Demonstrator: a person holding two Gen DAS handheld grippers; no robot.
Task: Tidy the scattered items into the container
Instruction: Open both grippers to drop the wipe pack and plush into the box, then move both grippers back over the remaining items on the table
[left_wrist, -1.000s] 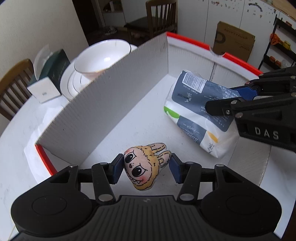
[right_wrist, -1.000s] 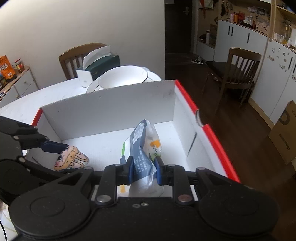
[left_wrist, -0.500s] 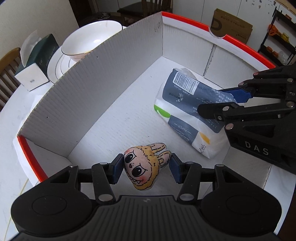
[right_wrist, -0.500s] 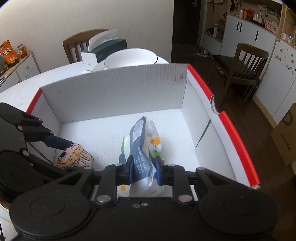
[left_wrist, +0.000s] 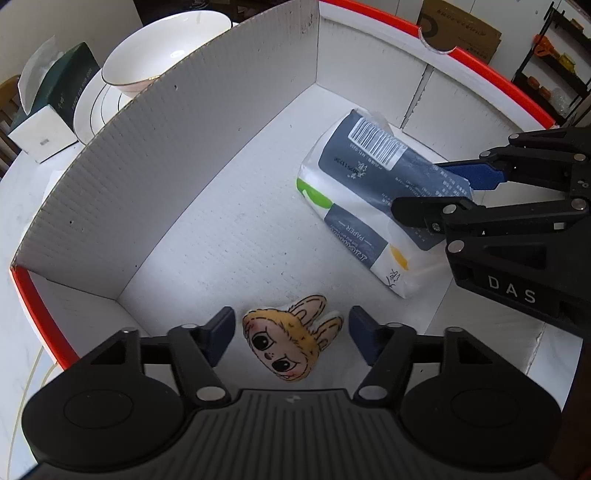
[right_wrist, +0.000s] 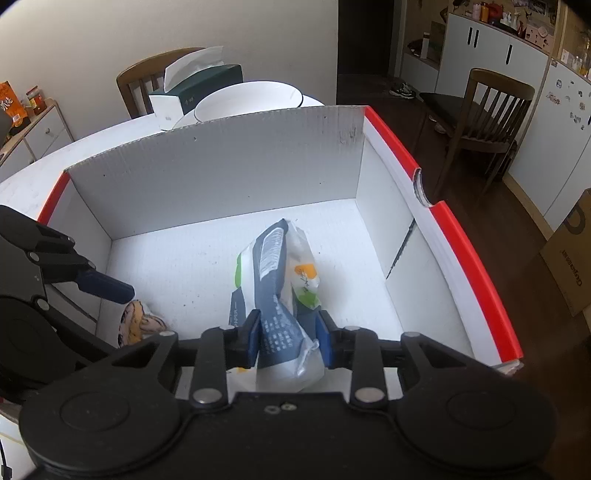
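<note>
While the left tool (left_wrist: 291, 334), its jaws just widened, straddles the flat cartoon-face plush charm (left_wrist: 291, 343) lying free on the floor of the red-rimmed white cardboard box (left_wrist: 147, 147), it should rise straight to avoid snagging it. Right wrist view: the right tool (right_wrist: 286, 341), jaws just easing, still brackets the blue-and-white tissue pack (right_wrist: 277, 280) resting inside; widen fully before lifting.

Cartoon-face plush (left_wrist: 291, 343) and tissue pack (left_wrist: 373, 195) lie inside box (left_wrist: 147, 158).

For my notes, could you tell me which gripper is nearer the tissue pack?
Right. The right gripper straddles the tissue pack; the left gripper sits apart, around the plush face.
</note>
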